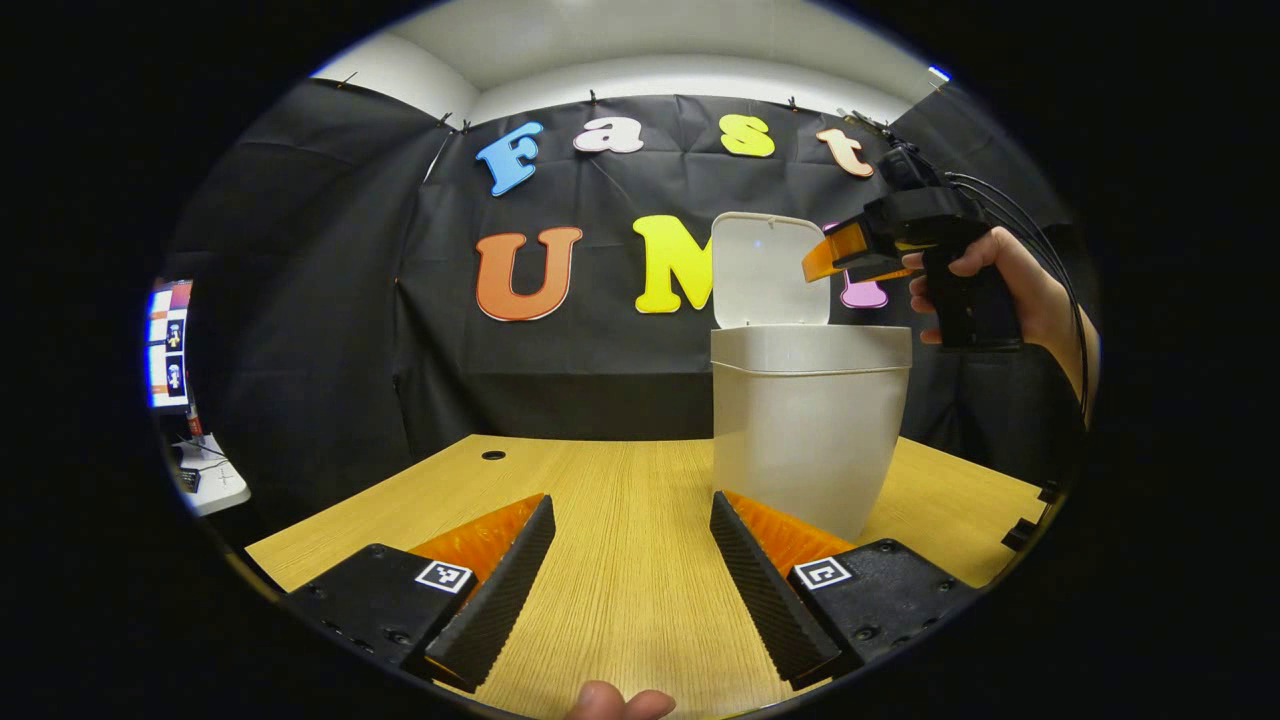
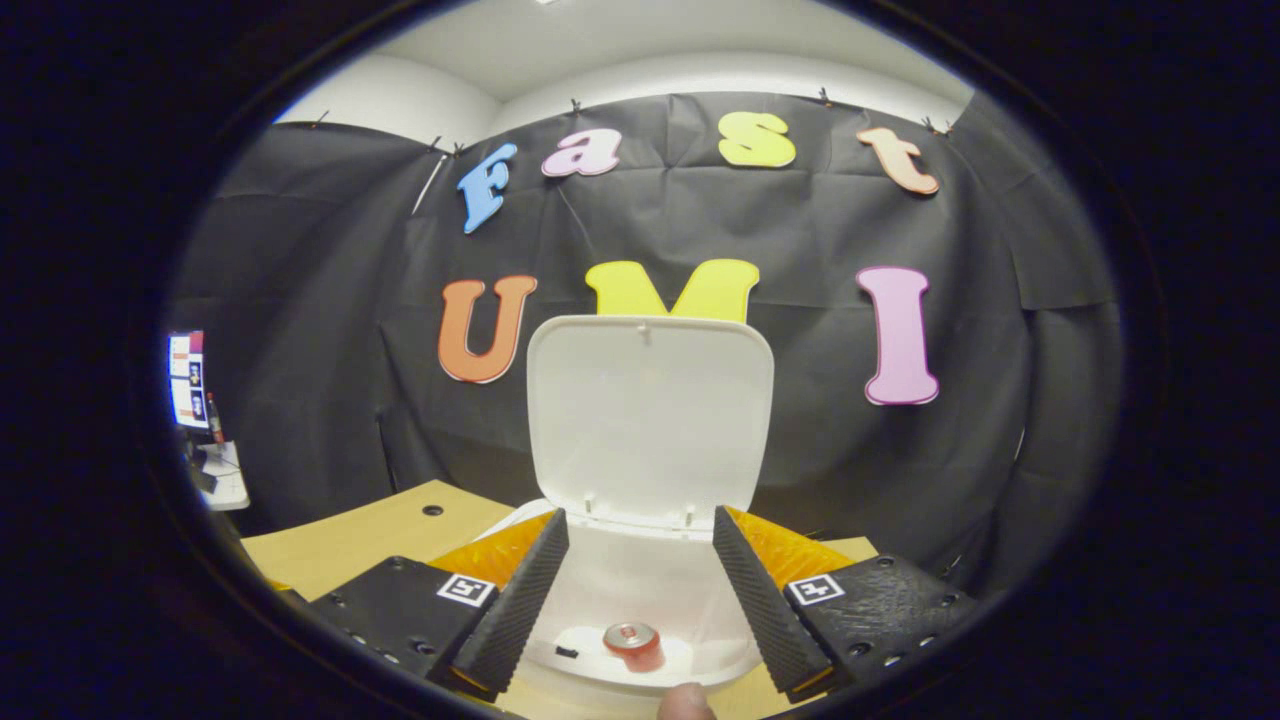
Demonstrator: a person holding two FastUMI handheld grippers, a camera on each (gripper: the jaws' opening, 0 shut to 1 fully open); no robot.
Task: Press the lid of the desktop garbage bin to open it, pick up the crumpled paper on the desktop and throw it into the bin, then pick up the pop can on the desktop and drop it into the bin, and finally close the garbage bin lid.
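A table (image 1: 620,560) of light wood with a fine lengthwise grain is seen in the left gripper view, its far edge set just before the black cloth wall. A small dark round hole (image 1: 493,455) is cut into the top near the far left corner. A white bin (image 1: 805,430) with tapering walls is stood directly on the right half of the table, its lid (image 1: 768,270) raised upright at the back. In the right gripper view the same table (image 2: 390,535) is seen to the left of the bin (image 2: 640,590), with the hole (image 2: 432,510) again visible near its far edge.
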